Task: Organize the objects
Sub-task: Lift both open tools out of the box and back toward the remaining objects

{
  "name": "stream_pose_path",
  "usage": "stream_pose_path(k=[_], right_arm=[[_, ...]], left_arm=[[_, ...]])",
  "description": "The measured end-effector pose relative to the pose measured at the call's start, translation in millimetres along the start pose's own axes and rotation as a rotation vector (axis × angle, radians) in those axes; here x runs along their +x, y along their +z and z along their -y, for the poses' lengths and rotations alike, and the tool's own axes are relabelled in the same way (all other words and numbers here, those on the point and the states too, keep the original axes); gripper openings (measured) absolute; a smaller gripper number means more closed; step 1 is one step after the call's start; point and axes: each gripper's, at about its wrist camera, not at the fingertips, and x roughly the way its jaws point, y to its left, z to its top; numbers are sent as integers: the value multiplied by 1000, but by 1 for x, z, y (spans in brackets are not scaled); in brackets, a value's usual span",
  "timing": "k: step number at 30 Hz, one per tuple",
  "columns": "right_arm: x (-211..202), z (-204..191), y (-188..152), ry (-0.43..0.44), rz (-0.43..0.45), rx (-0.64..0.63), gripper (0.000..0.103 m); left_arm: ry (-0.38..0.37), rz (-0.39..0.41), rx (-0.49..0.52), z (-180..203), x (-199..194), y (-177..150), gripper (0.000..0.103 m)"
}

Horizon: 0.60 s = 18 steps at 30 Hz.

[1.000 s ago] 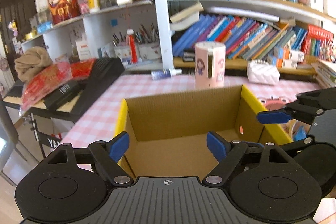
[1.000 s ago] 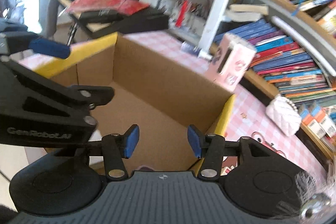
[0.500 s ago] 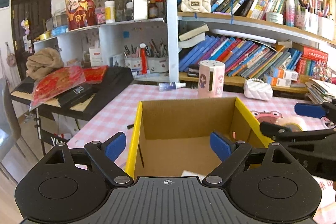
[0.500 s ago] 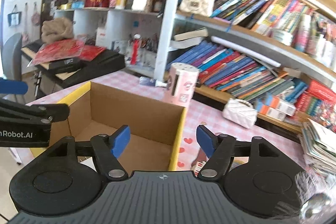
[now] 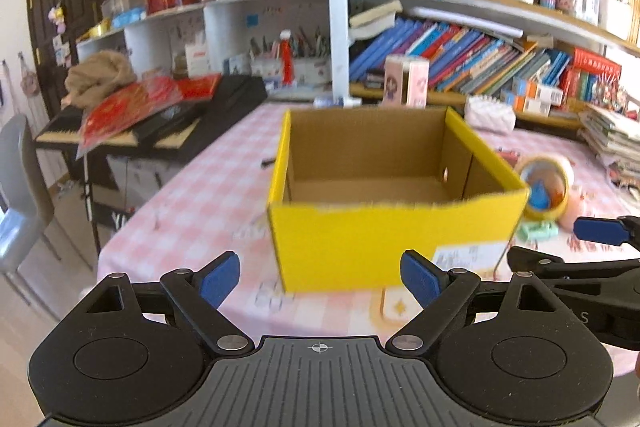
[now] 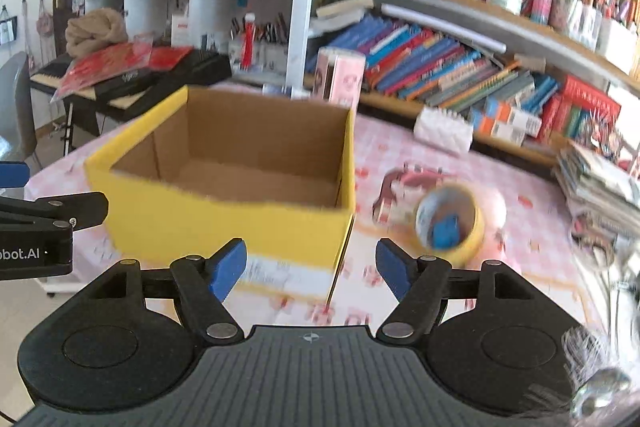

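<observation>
A yellow cardboard box (image 5: 392,243) with an open top stands on the pink checked table (image 5: 200,203); its inside floor looks bare. It also shows in the right wrist view (image 6: 224,227). My left gripper (image 5: 320,279) is open and empty, just in front of the box's near wall. My right gripper (image 6: 310,267) is open and empty, near the box's front right corner. A yellow tape roll (image 6: 450,223) with a blue object inside lies right of the box; it also shows in the left wrist view (image 5: 546,187).
A pink cylinder holder (image 6: 340,77) and a white quilted pouch (image 6: 442,125) stand behind the box. Bookshelves (image 5: 460,55) line the back. A keyboard with red bags (image 5: 132,107) sits at the left. Stacked magazines (image 6: 596,179) lie at the right.
Both grippers have pulled back and away from the box; before they were over its inside, now its yellow front wall is fully in view. Both stay open.
</observation>
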Motion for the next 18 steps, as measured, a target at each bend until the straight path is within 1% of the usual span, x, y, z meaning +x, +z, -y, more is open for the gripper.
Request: stream_pose_path(k=[3,9,18], right_arm=[[-8,-3,-13,-8,-26,16,71],[-23,-3,-37,-31,-61,57,74],[-44,6,-65,-71,-92,88,78]], left_arm=[[6,-33,-7,-2,-5,-12,94],[-6,-79,10,1,-17,-33,95],[-75,-109,49,19,-29,-52,95]])
